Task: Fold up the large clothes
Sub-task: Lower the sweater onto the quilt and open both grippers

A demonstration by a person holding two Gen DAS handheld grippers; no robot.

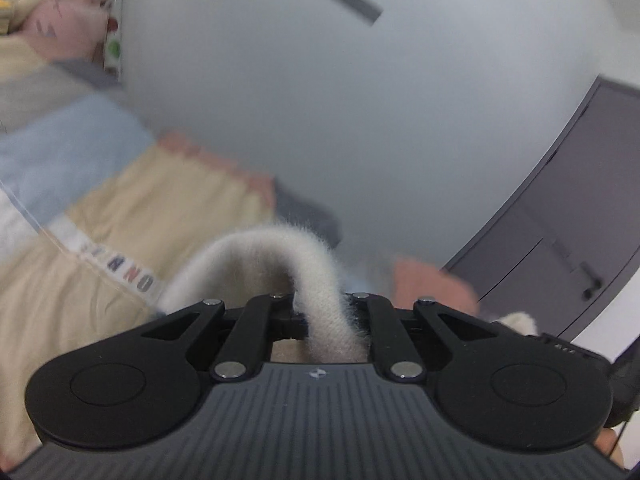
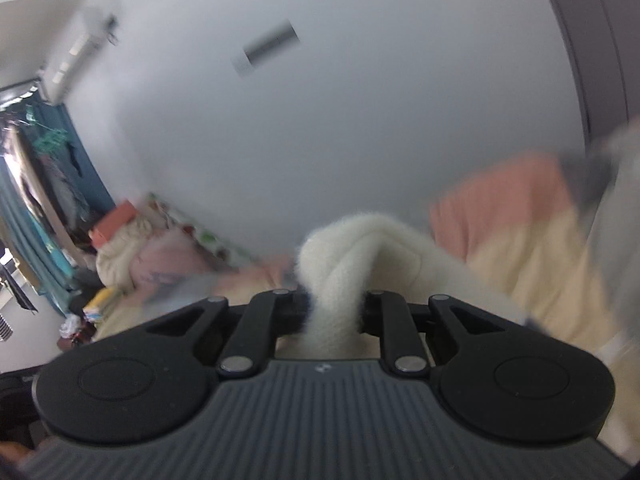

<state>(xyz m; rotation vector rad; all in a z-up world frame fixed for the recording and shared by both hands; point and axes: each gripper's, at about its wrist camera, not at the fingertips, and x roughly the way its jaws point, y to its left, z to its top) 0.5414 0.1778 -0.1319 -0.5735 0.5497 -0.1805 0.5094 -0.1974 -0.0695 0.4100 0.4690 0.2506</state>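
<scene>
Cream fuzzy knit, thick and hairy at the edges: that is the garment (image 1: 320, 280) you have in both grippers. In your left gripper (image 1: 325, 322) the jaws are drawn together and clamped on a rolled band of it. The band arches up ahead of the jaws, curves over and drops between them toward the camera. More of the same knit spreads to the left of the jaws, lower down.

Your right gripper (image 2: 335, 314) shows the same hold. Its jaws are pressed on a bunched fold of the garment (image 2: 352, 256), which bulges up just ahead of them and fans out to the right. The fingertips themselves are buried in the cloth in both views.

Beyond the left jaws, to the left: a quilt (image 1: 160, 200) in cream, pale blue and salmon blocks, with a white strip carrying coloured letters. The background is blurred. A pale wall (image 1: 360, 120) fills the space ahead of the jaws, and a dark grey door (image 1: 560, 220) with a handle stands to the right.

Beyond the right jaws, the quilt (image 2: 532, 248) lies to the right. To the left a heap of bedding (image 2: 132, 256) sits by a blue curtain (image 2: 40, 220), details too smeared to read.
</scene>
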